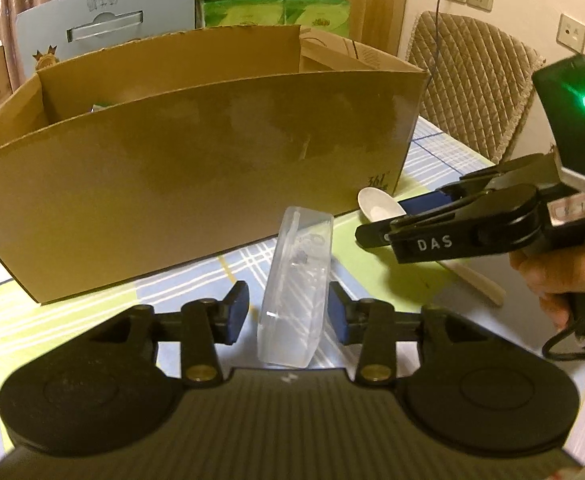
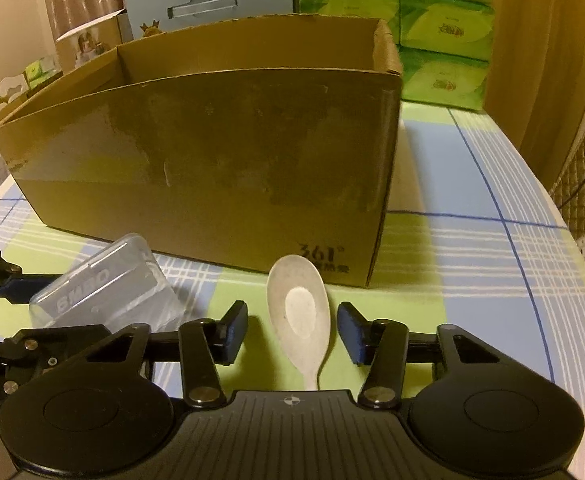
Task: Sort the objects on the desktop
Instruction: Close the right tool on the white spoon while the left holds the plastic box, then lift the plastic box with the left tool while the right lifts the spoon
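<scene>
Left gripper (image 1: 288, 312): spread wide around clear plastic case (image 1: 296, 280), gripping nothing.
Right gripper (image 2: 292, 330): spread wide, straddled white spoon (image 2: 298, 312), gaps each side.
Cardboard box (image 2: 212, 160): stood just beyond both.

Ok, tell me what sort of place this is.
Most likely a home dining room. A checked tablecloth covers the table, a quilted chair stands at it, and green tissue packs are stacked behind the cardboard box. A white spoon lies on the cloth.
</scene>
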Available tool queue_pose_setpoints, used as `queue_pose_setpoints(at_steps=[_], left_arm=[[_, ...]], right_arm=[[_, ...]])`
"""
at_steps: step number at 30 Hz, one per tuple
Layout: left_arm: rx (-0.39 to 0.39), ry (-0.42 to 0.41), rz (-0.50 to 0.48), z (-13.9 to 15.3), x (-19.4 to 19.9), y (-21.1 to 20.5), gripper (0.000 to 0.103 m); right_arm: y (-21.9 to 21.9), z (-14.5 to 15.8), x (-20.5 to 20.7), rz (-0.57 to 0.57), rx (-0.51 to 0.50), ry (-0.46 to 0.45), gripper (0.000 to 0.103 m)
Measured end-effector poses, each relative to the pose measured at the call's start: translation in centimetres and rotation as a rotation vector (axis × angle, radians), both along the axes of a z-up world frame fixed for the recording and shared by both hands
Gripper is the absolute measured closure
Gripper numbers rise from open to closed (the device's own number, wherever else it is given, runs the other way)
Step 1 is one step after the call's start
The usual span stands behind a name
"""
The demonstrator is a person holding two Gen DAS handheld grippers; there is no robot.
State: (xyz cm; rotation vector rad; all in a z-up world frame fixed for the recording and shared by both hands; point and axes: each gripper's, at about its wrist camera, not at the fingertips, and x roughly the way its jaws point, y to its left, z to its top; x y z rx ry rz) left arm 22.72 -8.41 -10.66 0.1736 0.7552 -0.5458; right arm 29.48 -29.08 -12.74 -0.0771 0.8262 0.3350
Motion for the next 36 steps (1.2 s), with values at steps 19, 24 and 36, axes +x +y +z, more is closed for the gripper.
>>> queue_pose_setpoints(at_steps=[19,24,36], left_arm=[[0.021,-0.001,0.01,1.3,-4.3,-0.1,0.077],[0.022,-0.005,0.044,1.6,-7.1,0.3,0.077],[0.021,0.013,0.059,0.8,-8.3,0.4,0.069]], right_arm=[[-0.5,2.3,-4.6,-0.009,0.052,0.007,0.073],[-0.7,2.7,-7.9,0.0,0.06,0.033,0.074],[-0.3,1.9,-10.1,0.0,0.047,0.051,0.073]])
